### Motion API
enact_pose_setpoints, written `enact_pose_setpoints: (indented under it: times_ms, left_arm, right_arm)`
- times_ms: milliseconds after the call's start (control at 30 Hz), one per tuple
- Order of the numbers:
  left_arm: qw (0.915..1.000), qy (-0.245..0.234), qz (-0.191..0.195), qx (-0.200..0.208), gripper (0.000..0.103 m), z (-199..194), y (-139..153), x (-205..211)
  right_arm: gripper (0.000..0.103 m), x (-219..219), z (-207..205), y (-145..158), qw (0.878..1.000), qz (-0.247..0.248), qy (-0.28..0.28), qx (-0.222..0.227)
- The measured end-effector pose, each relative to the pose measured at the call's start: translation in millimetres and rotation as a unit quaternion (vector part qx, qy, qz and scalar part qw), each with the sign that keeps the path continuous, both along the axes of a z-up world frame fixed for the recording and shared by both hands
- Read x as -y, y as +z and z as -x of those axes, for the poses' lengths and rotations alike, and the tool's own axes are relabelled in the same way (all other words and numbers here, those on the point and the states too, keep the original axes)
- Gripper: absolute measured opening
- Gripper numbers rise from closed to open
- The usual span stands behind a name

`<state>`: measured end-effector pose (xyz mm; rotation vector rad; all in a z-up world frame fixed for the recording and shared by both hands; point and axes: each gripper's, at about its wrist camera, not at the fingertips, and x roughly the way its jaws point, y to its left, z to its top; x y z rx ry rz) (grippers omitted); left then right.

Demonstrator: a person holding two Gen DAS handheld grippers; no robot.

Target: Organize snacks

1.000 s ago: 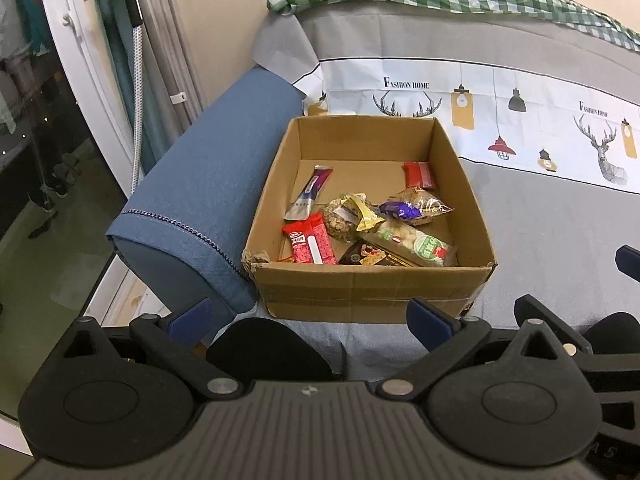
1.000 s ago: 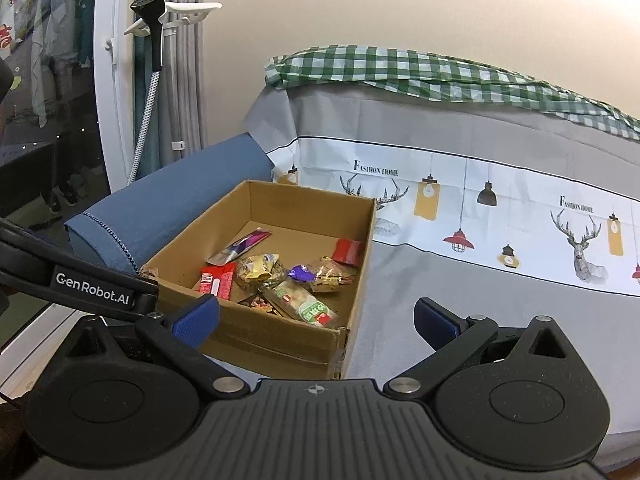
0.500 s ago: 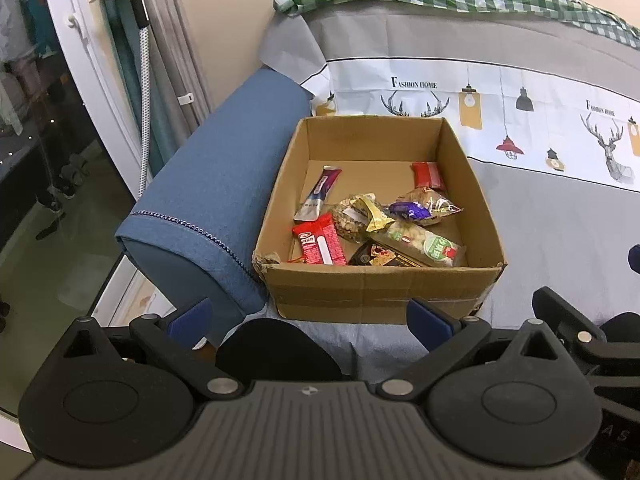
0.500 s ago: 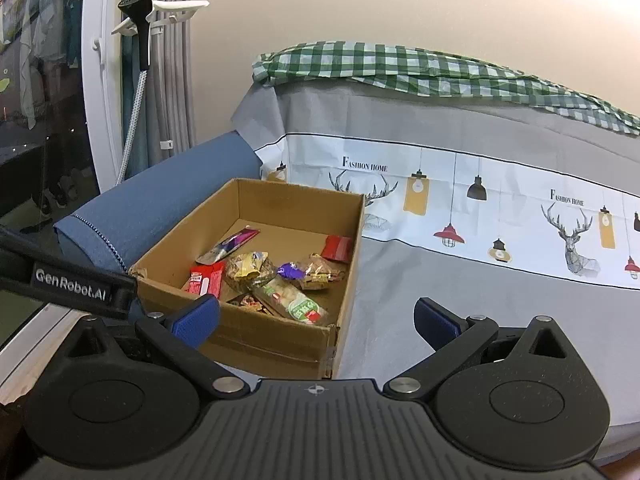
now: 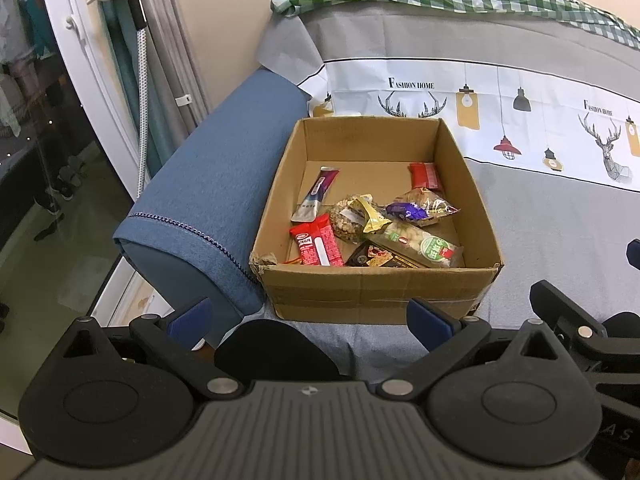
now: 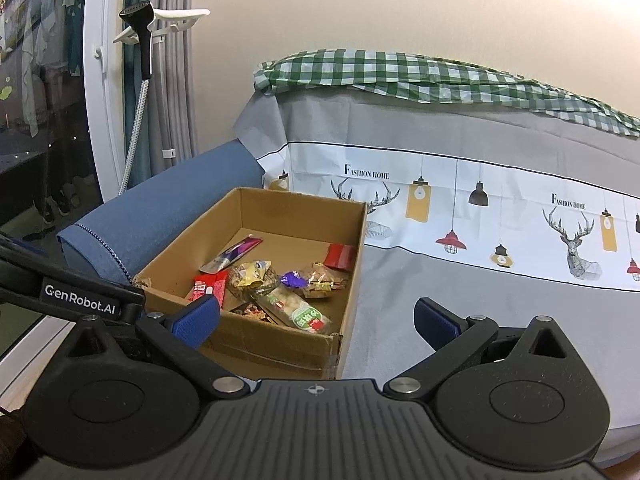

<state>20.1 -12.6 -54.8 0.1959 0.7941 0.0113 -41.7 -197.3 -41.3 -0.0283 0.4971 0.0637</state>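
Both grippers empty, spread wide, hanging short of the snack box.

Left gripper (image 5: 308, 316) has its fingers apart with nothing between them, near side of the box (image 5: 376, 292). Right gripper (image 6: 316, 318) is the same, fingers released, its left fingertip (image 6: 196, 316) overlapping the box's near-left corner in view; contact unclear. Box (image 6: 280, 344) sits open on the grey sofa cover (image 5: 560, 216), touching the blue armrest (image 5: 216, 184) on its left. Inside, clustered near-centre: red bar (image 5: 318, 240) near-left, purple stick (image 5: 318, 194) behind it, green-label pack (image 5: 420, 242) near-right, gold wrapper (image 5: 370, 214) mid, purple-and-clear bag (image 5: 420, 208), small red pack (image 5: 424, 174) far-right, dark pack (image 5: 374, 256) at the near wall. Far part of the box floor is bare.
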Motion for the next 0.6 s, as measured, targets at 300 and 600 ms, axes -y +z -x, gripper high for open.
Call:
enact_pose_setpoints:
  times_ms: [300, 600]
  left_arm:
    - [1.0000, 0.001, -0.002, -0.002, 0.103, -0.1, -0.5, 0.8]
    - [0.9999, 0.003, -0.014, -0.002, 0.103, -1.2, -2.4, 1.9]
  right_arm:
    - [0.102, -0.2, -0.9, 0.1, 1.000, -0.001, 0.000, -0.002]
    - [0.102, 1.1, -1.1, -1.1, 1.000, -0.006, 0.002, -0.002]
